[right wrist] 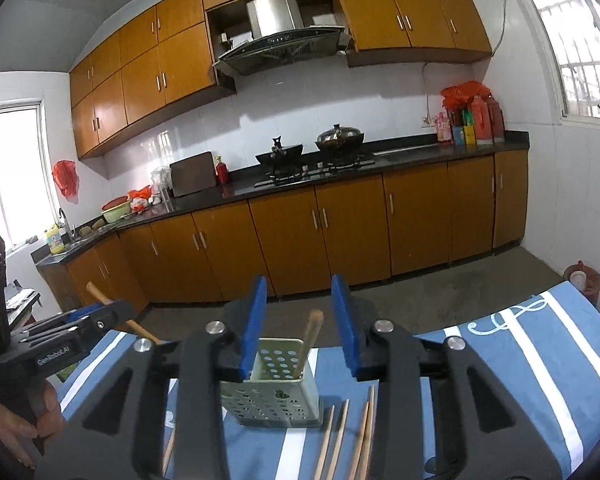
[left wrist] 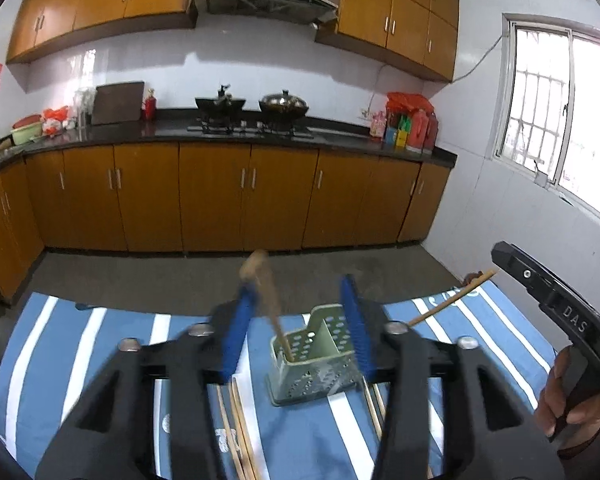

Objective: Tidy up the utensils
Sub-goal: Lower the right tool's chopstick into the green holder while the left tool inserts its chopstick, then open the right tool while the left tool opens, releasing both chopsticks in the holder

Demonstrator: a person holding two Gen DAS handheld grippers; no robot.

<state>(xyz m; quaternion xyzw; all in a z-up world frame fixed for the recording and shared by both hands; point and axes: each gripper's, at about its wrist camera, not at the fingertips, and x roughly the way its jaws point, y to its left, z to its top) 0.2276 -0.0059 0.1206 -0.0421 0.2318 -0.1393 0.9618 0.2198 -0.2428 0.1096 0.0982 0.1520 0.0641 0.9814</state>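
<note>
A pale green perforated utensil holder (left wrist: 312, 360) (right wrist: 274, 384) stands on the blue-and-white striped cloth (left wrist: 100, 352). In the left wrist view my left gripper (left wrist: 300, 312) is open above the holder, with a wooden chopstick (left wrist: 268, 300) leaning against its left finger, lower end in the holder. That view also shows a chopstick (left wrist: 452, 298) by the right gripper's body. My right gripper (right wrist: 300, 320) is open and empty above the holder, where one chopstick (right wrist: 308, 340) stands. Loose chopsticks (right wrist: 348, 436) (left wrist: 236, 432) lie on the cloth.
The table's far edge drops to a grey floor. A counter (right wrist: 380, 160) with stove, pots and bottles lines the far wall. A red kettle (right wrist: 584, 280) sits on the floor at the right. The left gripper's body (right wrist: 60, 344) shows at the left.
</note>
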